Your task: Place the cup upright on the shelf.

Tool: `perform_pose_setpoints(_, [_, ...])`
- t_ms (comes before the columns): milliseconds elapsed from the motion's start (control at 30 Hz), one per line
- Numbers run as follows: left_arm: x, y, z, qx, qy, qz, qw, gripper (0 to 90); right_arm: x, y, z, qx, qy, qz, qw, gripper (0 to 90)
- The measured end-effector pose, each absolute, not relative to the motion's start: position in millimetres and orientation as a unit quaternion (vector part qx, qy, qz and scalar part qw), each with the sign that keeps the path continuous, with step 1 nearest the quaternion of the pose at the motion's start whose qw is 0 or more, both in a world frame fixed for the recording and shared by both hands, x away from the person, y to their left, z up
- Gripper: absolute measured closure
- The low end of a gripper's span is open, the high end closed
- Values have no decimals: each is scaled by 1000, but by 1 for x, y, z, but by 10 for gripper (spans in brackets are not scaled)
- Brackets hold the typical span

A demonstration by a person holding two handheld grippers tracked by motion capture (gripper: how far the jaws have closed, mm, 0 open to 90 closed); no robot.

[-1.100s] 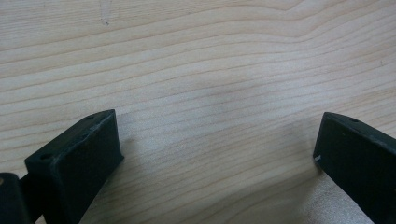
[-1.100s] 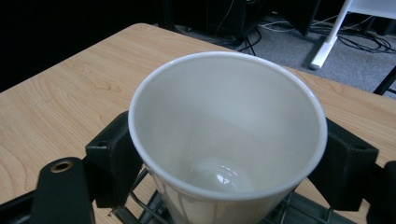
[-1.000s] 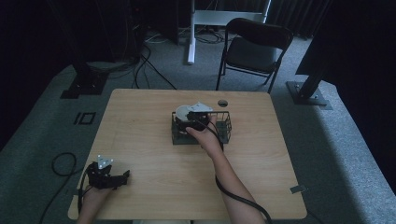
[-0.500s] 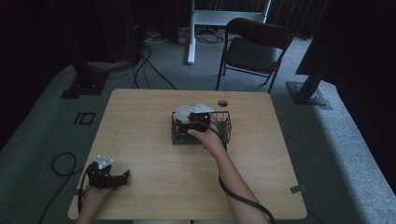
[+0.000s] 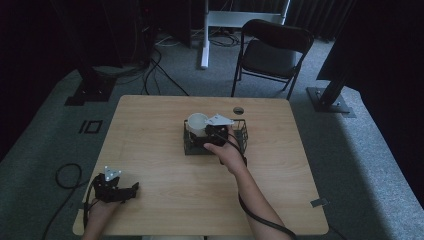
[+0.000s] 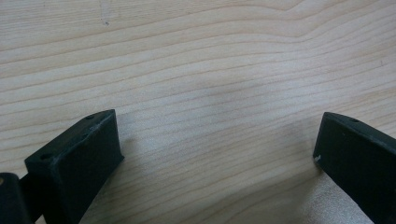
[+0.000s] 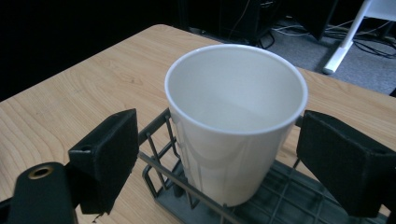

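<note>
Both arms extended, right gripper [image 5: 210,134] straddling cup [image 5: 197,123]

Cup [image 7: 236,121] between open jaws (basket [image 7: 280,196] below) — gaps.

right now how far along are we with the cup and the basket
Done: the white cup stands upright and empty in a corner of the wire basket. In hand: the right tongs hang open with a jaw either side of the cup, touching nothing. Left: closing on it or backing away; I cannot tell which. The left tongs rest open on the table.
</note>
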State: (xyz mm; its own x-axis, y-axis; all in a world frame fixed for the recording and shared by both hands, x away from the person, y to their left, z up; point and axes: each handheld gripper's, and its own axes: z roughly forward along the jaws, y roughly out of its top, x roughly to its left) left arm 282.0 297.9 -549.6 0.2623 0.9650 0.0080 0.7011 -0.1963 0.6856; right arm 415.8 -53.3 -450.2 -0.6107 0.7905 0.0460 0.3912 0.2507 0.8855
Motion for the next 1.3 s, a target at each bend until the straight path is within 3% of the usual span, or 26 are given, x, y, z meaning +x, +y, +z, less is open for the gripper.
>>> perform_pose_setpoints(1300, [282,298,-550,739,563,227,291,9,356,-133,-486,404,747,475,232,134])
